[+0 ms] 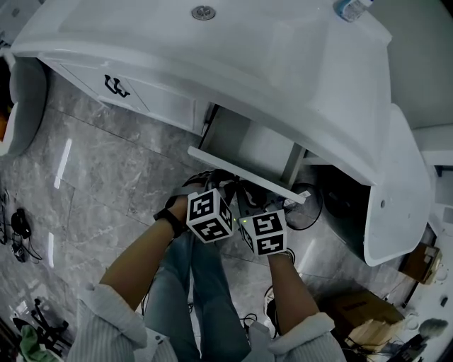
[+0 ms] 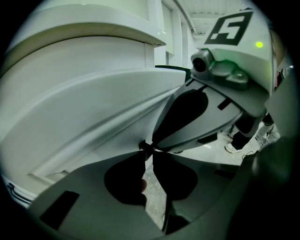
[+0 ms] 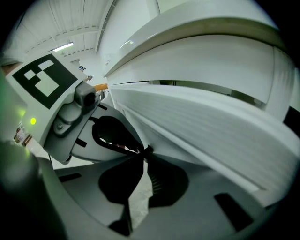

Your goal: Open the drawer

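Your left gripper [image 2: 149, 153] and right gripper [image 3: 143, 154] are both clenched on the small dark drawer handle [image 2: 144, 146]. Each pinches it right at the fingertips, with the other gripper's fingers meeting it from the opposite side. The drawer [image 1: 244, 145] stands partly out of the white vanity [image 1: 283, 63], its front panel [image 1: 237, 172] just beyond your fingertips.

Bathroom setting, staged as a work or display space. Evidence: white vanity basin [image 1: 283, 63] with metal drain [image 1: 203, 12]; drawer [image 1: 248, 152] beneath it; grey marble-pattern floor tiles [image 1: 106, 170]; loose cables [image 1: 18, 230] and cardboard boxes [image 1: 361, 311] on the floor; ceiling strip light [image 3: 61, 47].
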